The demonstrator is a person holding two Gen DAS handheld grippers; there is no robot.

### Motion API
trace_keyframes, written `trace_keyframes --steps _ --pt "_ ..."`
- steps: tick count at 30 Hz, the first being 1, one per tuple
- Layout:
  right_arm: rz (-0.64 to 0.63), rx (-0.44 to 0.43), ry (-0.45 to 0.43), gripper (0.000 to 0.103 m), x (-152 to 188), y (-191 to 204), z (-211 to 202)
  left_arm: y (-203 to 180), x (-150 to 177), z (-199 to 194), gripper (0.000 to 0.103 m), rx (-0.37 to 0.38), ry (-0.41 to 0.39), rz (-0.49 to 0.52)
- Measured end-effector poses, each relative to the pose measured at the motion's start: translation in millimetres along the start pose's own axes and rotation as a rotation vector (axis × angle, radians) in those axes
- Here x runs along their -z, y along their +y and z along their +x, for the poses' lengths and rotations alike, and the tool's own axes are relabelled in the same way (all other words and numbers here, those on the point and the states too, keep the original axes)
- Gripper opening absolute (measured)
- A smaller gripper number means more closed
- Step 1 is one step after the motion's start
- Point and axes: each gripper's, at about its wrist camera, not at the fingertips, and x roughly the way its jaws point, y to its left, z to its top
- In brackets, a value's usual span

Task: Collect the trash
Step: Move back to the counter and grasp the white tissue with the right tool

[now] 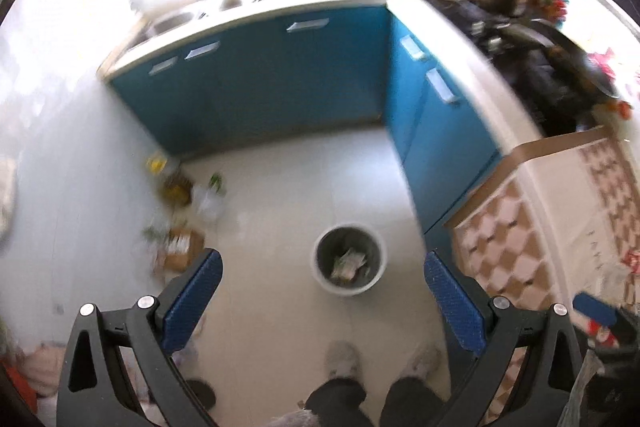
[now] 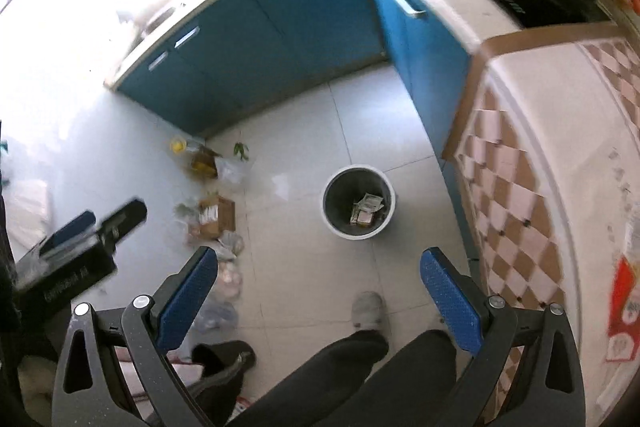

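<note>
Both hand-held grippers, left [image 1: 323,294] & right [image 2: 319,290], spread wide, empty, high over floor. Trash bin [image 2: 359,202] w/ wrappers inside sits centre; loose trash pile [image 2: 210,213] left, near blue cabinets [image 2: 280,39].

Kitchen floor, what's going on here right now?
A person stands on the tiled floor holding both grippers open and empty: left gripper, right gripper. The bin ahead already holds some wrappers. More litter, a cardboard box and plastic bags still lie along the left wall by the blue cabinets.
</note>
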Motion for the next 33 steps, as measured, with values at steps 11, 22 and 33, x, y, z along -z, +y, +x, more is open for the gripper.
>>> trace_keyframes --steps 11,22,33 --pt "0.505 0.215 -0.160 0.102 72.1 -242.6 -146.1 -271.5 4.8 -26.3 0.103 0.153 -0.003 0.465" --pt "0.908 0.364 0.018 0.083 223.4 -421.7 -118.3 -424.2 90.2 0.5 0.103 0.151 0.141 0.826" --pt "0.892 0.404 -0.045 0.011 242.0 -434.3 -139.2 -451.3 103.9 7.6 0.102 0.192 0.202 0.787"
